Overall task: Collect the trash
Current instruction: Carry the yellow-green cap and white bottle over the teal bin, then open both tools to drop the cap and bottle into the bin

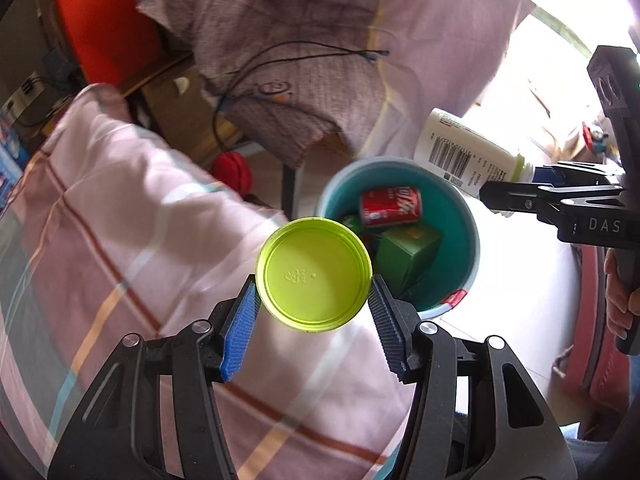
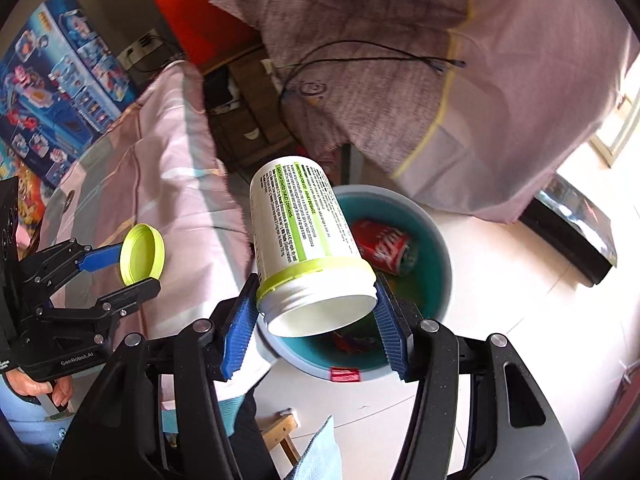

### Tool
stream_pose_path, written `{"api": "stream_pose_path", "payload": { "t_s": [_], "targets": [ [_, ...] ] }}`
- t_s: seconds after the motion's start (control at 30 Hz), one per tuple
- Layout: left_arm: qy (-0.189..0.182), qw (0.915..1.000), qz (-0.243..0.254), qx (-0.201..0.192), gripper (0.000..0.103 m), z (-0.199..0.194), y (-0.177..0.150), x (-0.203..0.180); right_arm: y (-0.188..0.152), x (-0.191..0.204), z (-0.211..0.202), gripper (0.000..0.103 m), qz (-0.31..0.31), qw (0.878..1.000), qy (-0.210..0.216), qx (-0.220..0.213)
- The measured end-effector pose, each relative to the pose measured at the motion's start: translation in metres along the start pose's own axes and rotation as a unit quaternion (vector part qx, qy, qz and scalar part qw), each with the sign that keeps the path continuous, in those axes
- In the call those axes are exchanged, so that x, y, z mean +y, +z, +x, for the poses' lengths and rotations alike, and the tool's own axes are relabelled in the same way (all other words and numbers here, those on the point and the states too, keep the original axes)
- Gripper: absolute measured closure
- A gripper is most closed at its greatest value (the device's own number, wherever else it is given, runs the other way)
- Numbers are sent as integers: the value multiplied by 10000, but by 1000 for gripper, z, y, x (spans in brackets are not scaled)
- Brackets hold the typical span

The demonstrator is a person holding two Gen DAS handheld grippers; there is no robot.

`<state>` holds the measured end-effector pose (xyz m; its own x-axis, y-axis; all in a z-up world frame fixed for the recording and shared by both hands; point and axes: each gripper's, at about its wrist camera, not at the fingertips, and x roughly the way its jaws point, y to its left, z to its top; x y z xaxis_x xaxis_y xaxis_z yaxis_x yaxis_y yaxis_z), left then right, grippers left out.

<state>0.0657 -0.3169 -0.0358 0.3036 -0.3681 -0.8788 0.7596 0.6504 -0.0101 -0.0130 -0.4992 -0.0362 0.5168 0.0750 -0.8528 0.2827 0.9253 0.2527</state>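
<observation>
- Lime-green lid (image 1: 314, 276): smooth plastic, slight sheen, moulded mark on the inner face.
- White bottle (image 2: 304, 240): smooth plastic, printed paper-like label, threaded neck.
- Left gripper (image 1: 314, 312), right gripper (image 2: 316, 316): matt black plastic bodies, bright metal bolt heads; blue pads (image 1: 240, 332) ribbed and rough.
- Bin (image 1: 470, 240): smooth plastic, teal inside, pale outside.
- Red can (image 1: 390, 206): glossy printed metal.
- Green carton (image 1: 408, 256) in the bin: matt card.
- Checked bedding (image 1: 120, 220): soft woven cloth, matt, creased.
- Mauve draped cloth (image 1: 300, 40): coarse weave, matt.
- Floor (image 2: 520, 280): pale tiles, smooth and shiny.
- Boxed toy set (image 2: 52, 92): glossy printed card.
</observation>
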Motion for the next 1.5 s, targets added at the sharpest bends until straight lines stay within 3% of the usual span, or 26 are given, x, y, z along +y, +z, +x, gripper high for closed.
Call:
{"api": "stream_pose_path", "payload": {
  "t_s": [0.27,0.77,0.9,0.97,1.27,1.4,1.5],
  "targets": [
    [-210,9991,283,242,47,33,17,-35,-4,-32,8,50,269,9996,-52,116],
    [-500,9965,305,591,46,76,34,-49,0,-51,27,50,526,9980,-150,314],
    [-492,9966,222,627,24,79,33,-47,2,-49,31,50,503,9980,-176,353],
    [-421,9973,197,577,19,78,31,-45,3,-48,34,50,493,9979,-173,379],
    [-395,9979,-31,521,7,67,23,-28,6,-33,49,49,401,9977,-8,550],
    [-409,9973,-209,572,7,65,16,-22,7,-30,50,33,474,9974,-7,535],
    [-343,9972,-283,609,6,65,12,-20,5,-29,45,27,474,9976,-19,507]
  ]
}}
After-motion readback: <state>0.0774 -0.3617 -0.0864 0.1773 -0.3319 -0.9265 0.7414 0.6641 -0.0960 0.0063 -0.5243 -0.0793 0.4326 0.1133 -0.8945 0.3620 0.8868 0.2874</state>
